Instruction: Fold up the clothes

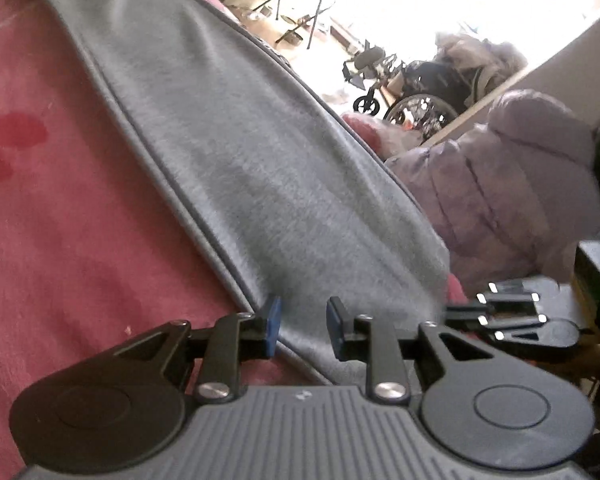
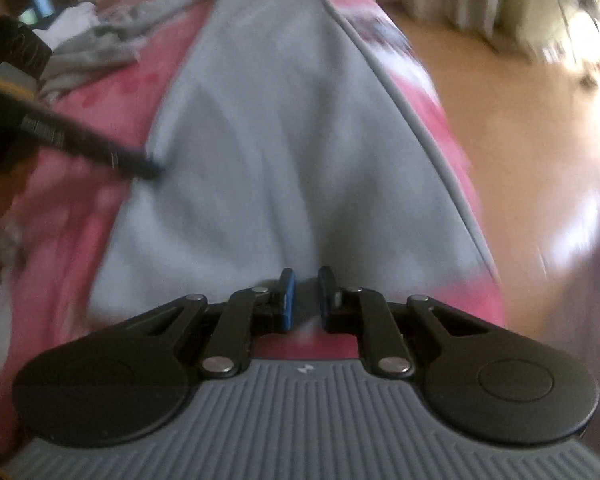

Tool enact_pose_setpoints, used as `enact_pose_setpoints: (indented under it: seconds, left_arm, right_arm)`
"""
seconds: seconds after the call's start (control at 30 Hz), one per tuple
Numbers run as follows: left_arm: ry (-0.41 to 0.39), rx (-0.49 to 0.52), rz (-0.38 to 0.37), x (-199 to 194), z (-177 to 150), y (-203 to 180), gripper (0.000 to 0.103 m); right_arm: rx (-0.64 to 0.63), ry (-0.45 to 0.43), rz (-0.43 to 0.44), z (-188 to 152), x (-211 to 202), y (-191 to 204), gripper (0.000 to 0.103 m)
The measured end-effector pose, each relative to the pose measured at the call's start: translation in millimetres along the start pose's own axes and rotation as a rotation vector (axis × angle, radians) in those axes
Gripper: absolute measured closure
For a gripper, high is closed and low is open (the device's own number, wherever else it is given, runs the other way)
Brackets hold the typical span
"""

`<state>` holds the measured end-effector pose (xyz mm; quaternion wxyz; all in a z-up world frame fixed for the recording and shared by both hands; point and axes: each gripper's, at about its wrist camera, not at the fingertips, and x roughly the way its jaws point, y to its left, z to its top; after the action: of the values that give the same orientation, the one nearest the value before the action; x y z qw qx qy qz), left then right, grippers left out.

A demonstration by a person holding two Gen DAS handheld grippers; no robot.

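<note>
Fingers of the left gripper [image 1: 302, 326] stand spread, two blue-padded tips with a clear gap between them. One grey garment [image 1: 236, 152] runs through that gap: its dark-piped edge passes just beside the left-hand tip, and the cloth lies under and ahead of both tips, stretching away up and to the left. Whether the pads touch the fabric I cannot tell. To the left of the fingers there is only the pink bedspread [image 1: 60, 220], one sheet with darker red blotches. Off to the right of the fingers sits one pale lilac puffer jacket [image 1: 512, 184], and beyond it one wheelchair [image 1: 428, 92] in strong light.

On the right gripper [image 2: 306, 294], the two fingers are drawn close, with only a narrow slot left, and a fold of the same grey garment [image 2: 284, 152] rises into that slot; the view is blurred, so I cannot tell if the pads truly pinch it. From these fingers the garment spreads straight ahead, widening then narrowing toward the far end of the pink bedspread [image 2: 112, 92]. Ahead and left of them the other gripper's dark finger [image 2: 100, 152] meets the garment's left edge. Farther left lies one crumpled grey-and-white heap of clothes [image 2: 88, 48]. Right of the fingers is bare wooden floor [image 2: 500, 120].
</note>
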<state>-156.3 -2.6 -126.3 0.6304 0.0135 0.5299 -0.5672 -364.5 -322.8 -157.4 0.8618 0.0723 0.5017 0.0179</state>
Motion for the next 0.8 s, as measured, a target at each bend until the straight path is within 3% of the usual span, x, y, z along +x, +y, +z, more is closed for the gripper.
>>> enact_pose_setpoints:
  seconds: [0.1,0.23,0.33,0.37,0.6,0.7,0.8]
  left_arm:
    - [-0.003,-0.03,-0.033,-1.1,-0.9,6.2,0.077]
    - [-0.001,-0.045,-0.05,0.4,-1.9,7.3,0.077]
    - [-0.006,-0.051,-0.046,-0.6,-4.1,6.1,0.077]
    - [-0.006,-0.05,-0.045,-0.4,-4.6,5.0,0.077]
    - [0.011,-0.06,-0.094,-0.4,-3.2,11.3,0.077]
    - [0.013,-0.068,-0.134,-1.0,-4.5,19.9,0.077]
    - [0.022,-0.096,-0.171,-0.4,-3.6,27.9,0.077]
  right_arm:
    - [-0.014,0.091,-0.068,20.3,-10.3,-0.3,0.092]
    - [-0.192,-0.058,-0.004,113.5,4.2,31.2,0.09]
    - [-0.288,-0.163,0.066,197.7,57.1,63.1,0.09]
    - [-0.294,-0.172,0.069,210.9,72.3,64.3,0.09]
    - [-0.265,-0.175,0.045,258.2,158.9,42.1,0.09]
    - [-0.183,-0.18,0.041,226.9,137.6,12.8,0.09]
    - [-0.192,-0.209,0.074,248.4,142.3,28.6,0.09]
